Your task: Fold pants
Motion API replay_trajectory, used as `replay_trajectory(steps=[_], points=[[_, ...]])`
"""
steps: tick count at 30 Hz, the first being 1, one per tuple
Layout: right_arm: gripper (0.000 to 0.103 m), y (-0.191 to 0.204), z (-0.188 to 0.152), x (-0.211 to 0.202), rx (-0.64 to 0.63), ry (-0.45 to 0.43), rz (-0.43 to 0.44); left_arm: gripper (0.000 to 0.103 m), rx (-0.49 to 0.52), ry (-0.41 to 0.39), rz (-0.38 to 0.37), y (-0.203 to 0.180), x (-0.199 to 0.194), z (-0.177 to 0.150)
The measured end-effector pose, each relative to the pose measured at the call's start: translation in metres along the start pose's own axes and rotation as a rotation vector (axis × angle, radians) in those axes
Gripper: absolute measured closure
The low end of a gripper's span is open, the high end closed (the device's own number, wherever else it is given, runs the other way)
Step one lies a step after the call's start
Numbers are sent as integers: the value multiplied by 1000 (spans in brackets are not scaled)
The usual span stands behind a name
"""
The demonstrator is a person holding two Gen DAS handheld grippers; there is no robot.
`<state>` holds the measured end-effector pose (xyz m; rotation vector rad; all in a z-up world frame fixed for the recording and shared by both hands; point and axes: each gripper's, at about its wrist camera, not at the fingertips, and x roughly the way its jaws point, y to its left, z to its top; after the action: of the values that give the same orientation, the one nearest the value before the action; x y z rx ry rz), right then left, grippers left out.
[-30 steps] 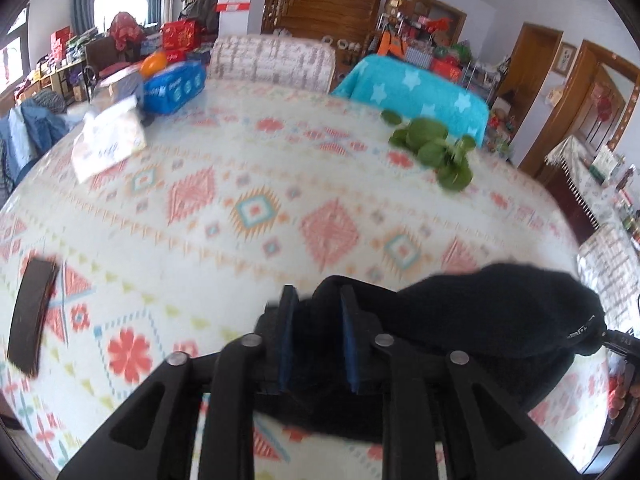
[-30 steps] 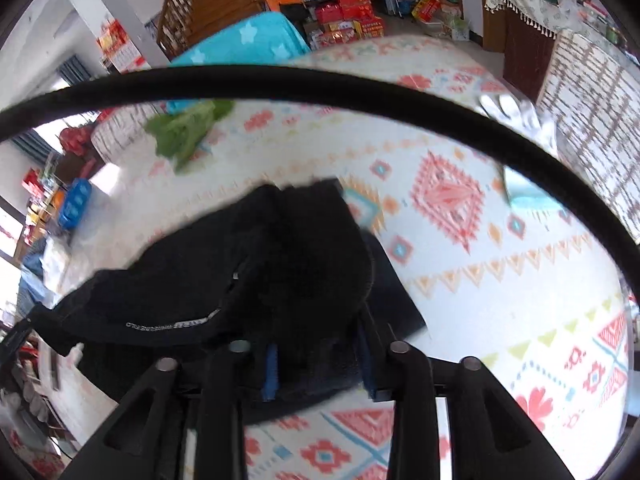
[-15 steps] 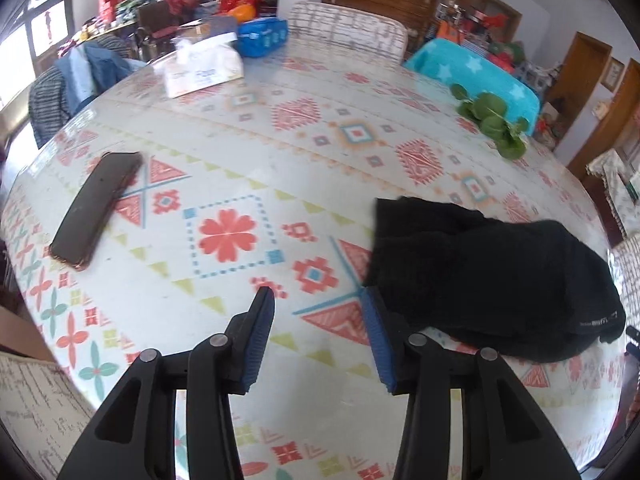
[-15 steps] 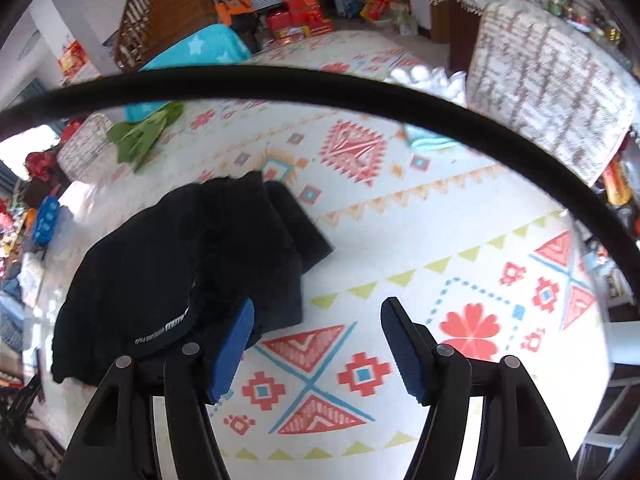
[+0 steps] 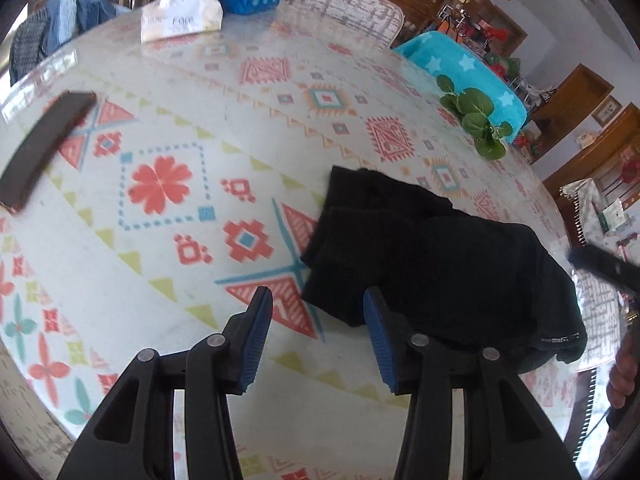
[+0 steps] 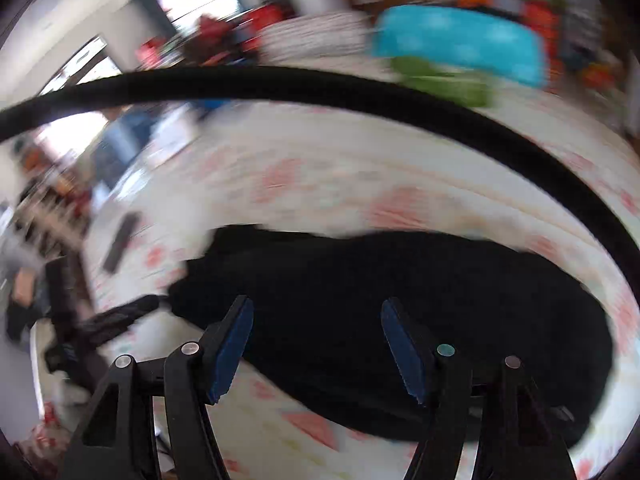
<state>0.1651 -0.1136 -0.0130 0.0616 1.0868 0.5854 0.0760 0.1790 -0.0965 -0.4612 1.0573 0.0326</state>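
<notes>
The left gripper point(image 5: 318, 334) had its two black arms spread apart, and its bumpy blue pads point(image 5: 256, 340) held nothing. A corner of the black pants point(image 5: 432, 272) lay below the gap, nearer the right pad, but the pads did not press on it. The pants were soft and dark, folded into a lumpy pile on the right part of the table point(image 5: 160, 260). A small white label showed near their right edge.

The table looked smooth and shiny, with red flowers, blue lines and green triangles printed on it. A flat dark phone point(image 5: 44, 148) lay far to the left. Green leaves point(image 5: 476, 120) sat past the pants, by a blue starry cloth point(image 5: 460, 68).

The right gripper point(image 6: 318, 344) was opened wide too, and it gripped nothing. Its blue pads point(image 6: 232, 348) hung over the black pants point(image 6: 400, 320), which filled the space under them. That picture was very blurry, so I could not tell if the pads touched the cloth. A thick black cable point(image 6: 320, 84) curved across the top.
</notes>
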Motion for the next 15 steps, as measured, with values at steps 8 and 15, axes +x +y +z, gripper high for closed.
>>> replay_trajectory(steps=[8, 15], points=[[33, 109, 52, 136, -317, 248, 170, 57, -75, 9, -58, 14, 12, -2], [67, 137, 41, 191, -452, 365, 110, 57, -98, 11, -102, 15, 20, 1]])
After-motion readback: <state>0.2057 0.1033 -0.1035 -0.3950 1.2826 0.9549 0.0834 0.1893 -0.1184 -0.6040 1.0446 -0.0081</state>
